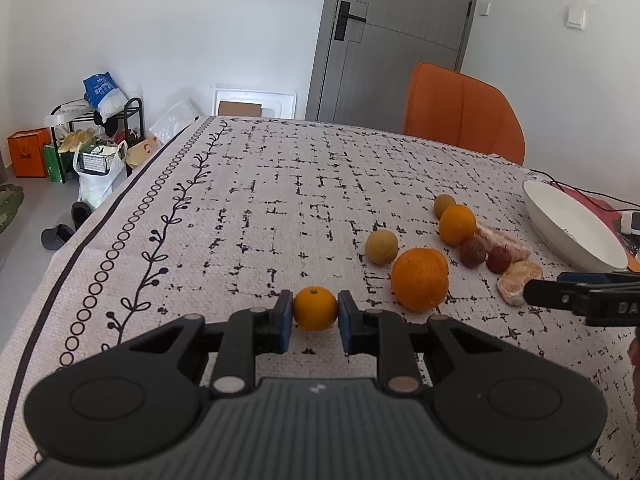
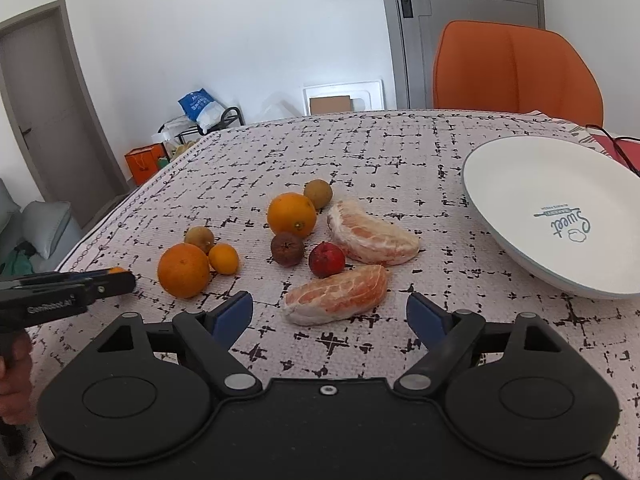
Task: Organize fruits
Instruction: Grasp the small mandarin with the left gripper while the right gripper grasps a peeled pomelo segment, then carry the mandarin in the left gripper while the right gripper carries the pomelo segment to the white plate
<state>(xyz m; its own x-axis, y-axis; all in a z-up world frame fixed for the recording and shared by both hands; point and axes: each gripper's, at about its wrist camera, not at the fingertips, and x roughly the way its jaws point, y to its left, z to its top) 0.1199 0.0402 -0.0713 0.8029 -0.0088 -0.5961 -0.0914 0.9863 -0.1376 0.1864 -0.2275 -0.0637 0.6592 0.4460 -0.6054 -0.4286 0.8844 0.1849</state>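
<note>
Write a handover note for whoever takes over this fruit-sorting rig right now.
Left gripper: shut on a small orange.
Right gripper: open, fingers either side of the nearer peeled segment, not gripping it.
White plate: holds no fruit.
All other fruit lies loose on the tablecloth.
Done: nothing sorted yet.
Left: every piece to place, probably onto the plate.

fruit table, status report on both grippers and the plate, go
Left gripper pads against a small orange. Right gripper open, lined up on the near pomelo segment. White plate bare. Nothing between fruit and plate.
</note>
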